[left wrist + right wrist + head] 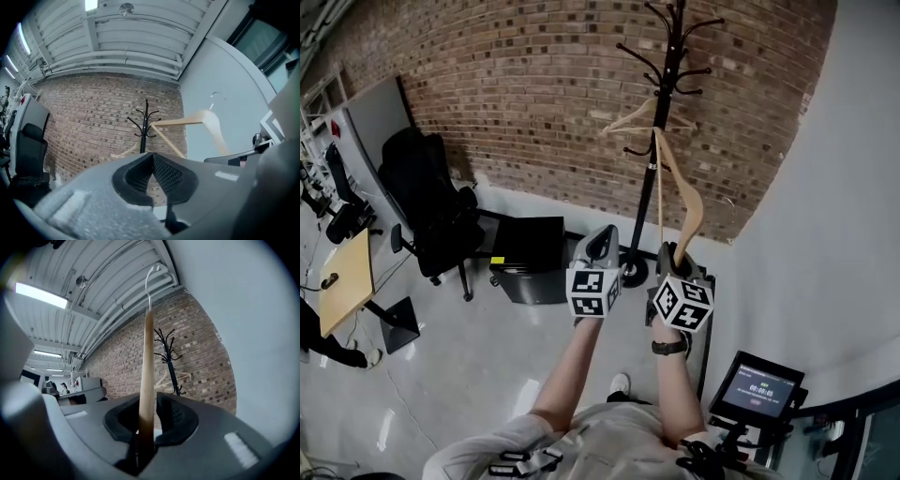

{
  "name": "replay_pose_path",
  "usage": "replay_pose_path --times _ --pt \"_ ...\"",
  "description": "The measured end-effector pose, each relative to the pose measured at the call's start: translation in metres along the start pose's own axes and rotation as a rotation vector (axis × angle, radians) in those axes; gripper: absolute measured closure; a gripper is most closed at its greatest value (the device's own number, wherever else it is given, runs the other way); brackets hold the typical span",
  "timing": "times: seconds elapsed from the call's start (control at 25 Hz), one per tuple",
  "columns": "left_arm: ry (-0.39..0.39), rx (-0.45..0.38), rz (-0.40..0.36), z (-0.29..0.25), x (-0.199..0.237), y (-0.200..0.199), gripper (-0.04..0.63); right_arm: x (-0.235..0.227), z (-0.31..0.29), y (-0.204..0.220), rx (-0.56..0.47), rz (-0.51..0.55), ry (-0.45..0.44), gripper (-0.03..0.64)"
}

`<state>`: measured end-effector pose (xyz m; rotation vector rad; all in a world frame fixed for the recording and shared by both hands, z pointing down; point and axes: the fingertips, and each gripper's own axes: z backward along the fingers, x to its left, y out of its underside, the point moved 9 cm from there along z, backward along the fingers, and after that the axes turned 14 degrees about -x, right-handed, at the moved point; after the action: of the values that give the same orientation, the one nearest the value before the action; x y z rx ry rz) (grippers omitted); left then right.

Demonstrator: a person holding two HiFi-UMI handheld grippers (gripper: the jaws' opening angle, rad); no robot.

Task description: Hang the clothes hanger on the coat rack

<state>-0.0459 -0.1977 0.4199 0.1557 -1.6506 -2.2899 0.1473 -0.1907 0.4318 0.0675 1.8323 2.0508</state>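
The black coat rack (664,112) stands ahead against the brick wall, with a pale wooden hanger (628,117) hanging on one of its arms. My right gripper (675,258) is shut on one end of a second wooden hanger (686,202), which rises toward the rack. In the right gripper view that hanger (148,362) stands upright between the jaws, its metal hook (149,282) on top, left of the rack (169,362). My left gripper (600,246) is beside it, shut on nothing; its view shows the rack (146,122) and the held hanger (206,122) at the right.
A black office chair (427,202) and a black cabinet (530,258) stand left of the rack's base. A wooden desk (345,281) is at the far left. A small screen on a stand (757,384) sits at the lower right, beside the white wall (825,216).
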Motion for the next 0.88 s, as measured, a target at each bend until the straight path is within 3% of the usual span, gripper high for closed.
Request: replay_pose_path --times 0.12,0.24,0.36,0.6,0.88 --pt "0.014 -0.032 -0.028 -0.046 0.002 0.002 0.597 -0.018 -0.049 -0.002 0.013 0.072 -0.109 0.611" --pt "-0.003 -0.017 -0.041 -0.078 0.008 0.013 0.597 -0.027 -0.079 0.005 0.025 0.079 -0.209 0.612" --pt "-0.053 0.003 -0.04 -0.097 0.021 0.026 0.597 -0.034 -0.101 0.008 0.03 0.108 -0.233 0.612" --pt "-0.096 0.044 -0.058 -0.122 0.043 0.056 0.597 -0.053 -0.14 0.03 0.061 0.054 -0.25 0.612" --pt "-0.064 0.032 -0.073 -0.179 0.079 0.074 0.597 -0.067 -0.206 0.059 0.101 0.065 -0.251 0.611"
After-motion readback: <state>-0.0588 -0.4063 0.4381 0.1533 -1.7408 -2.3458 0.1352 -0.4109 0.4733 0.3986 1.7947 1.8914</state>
